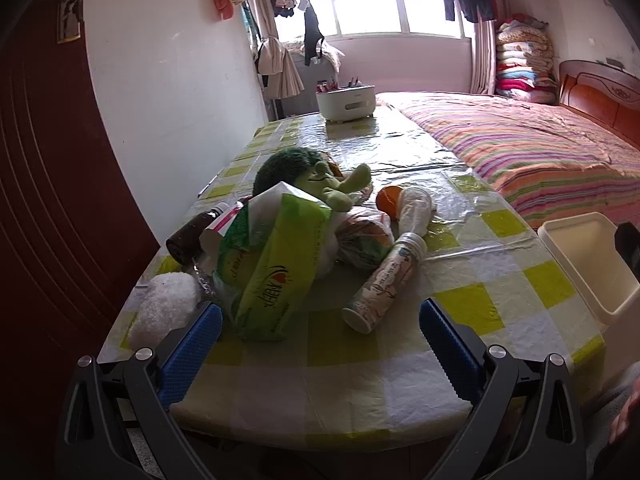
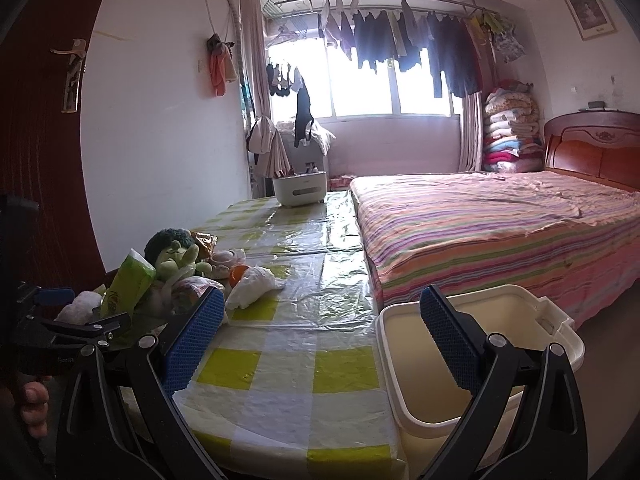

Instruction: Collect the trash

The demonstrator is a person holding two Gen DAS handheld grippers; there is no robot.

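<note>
A heap of litter lies on the checked table [image 1: 328,364]: a green tissue pack [image 1: 268,268], a brown bottle [image 1: 192,232], a patterned tube bottle [image 1: 384,280] on its side, a crumpled white bag [image 1: 414,210], an orange lid [image 1: 389,199] and a snack wrapper [image 1: 362,240]. My left gripper [image 1: 320,320] hangs open just short of the tissue pack and the tube, holding nothing. My right gripper [image 2: 322,312] is open too, over the table's near right corner beside the cream bin [image 2: 480,360]. The heap [image 2: 180,280] lies to its left.
A green plush toy [image 1: 316,180] sits among the litter, with a white fluffy ball [image 1: 164,308] at the table's left edge. A white organiser box [image 1: 346,100] stands at the far end. A striped bed [image 2: 500,220] runs along the right, a dark red door [image 1: 48,200] on the left.
</note>
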